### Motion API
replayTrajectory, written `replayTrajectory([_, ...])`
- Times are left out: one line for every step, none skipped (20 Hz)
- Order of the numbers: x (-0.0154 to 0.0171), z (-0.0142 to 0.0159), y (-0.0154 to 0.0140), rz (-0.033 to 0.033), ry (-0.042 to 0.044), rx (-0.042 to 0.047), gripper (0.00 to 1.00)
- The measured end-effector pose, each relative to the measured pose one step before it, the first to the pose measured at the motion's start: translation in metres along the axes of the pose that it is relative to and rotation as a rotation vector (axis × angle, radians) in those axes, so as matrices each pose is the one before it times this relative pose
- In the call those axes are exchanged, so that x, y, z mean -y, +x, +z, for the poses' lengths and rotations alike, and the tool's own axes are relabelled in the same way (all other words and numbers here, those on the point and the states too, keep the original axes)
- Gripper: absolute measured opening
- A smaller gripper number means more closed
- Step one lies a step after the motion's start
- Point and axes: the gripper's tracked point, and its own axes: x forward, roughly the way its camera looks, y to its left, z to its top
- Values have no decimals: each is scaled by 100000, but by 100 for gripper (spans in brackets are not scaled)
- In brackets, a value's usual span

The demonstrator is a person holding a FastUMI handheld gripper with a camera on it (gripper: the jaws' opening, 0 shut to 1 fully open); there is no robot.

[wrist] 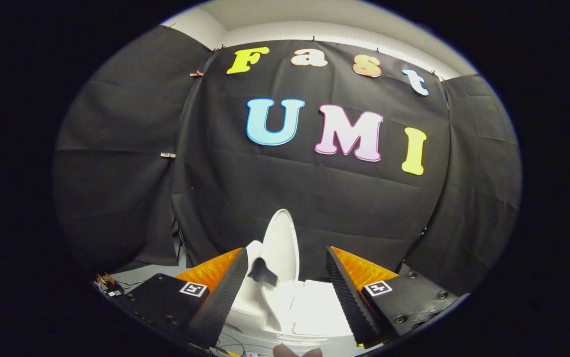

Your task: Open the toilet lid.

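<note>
the tool [285,282] has its fingers spread wide, pinching nothing. between and just ahead of them stands the white toilet [310,310], its lid [281,245] raised upright against the black cloth wall [314,198]. cables [109,286] lie on the floor beyond the left finger.

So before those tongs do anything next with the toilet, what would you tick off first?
1. Toilet lid raised: ok, it stands upright between the fingers.
2. Tongs open: ok, fingers wide apart.
3. Tongs holding nothing: ok, neither finger presses on the lid.
4. Lid resting safely against something behind it: cannot tell.
5. Toilet bowl free of the fingers: ok, it sits ahead between them.
6. Cables on the floor out of the way: ok, off beside the left finger.
</note>
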Motion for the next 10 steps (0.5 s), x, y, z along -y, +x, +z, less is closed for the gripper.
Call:
replayTrajectory([1219, 699, -825, -520, 194, 1162, 99])
replayTrajectory([1288, 595, -873, -580, 716, 1152, 99])
replayTrajectory([1149, 579, -799, -330, 808, 890, 99])
replayTrajectory([1365, 631, -697, -762, 893, 946, 99])
replayTrajectory([1308, 531, -790, -893, 644, 748, 99])
replayTrajectory([1337, 454, -713, -989, 537, 760, 99])
replayTrajectory([1319, 486, -649, -622, 632, 698, 99])
replayTrajectory([1006, 543, -679, -566, 541, 929, 98])
replayTrajectory([1173, 469, -770, -857, 687, 1191, 99])
replayTrajectory([1004, 560, -590, -546, 853, 1284, 99])
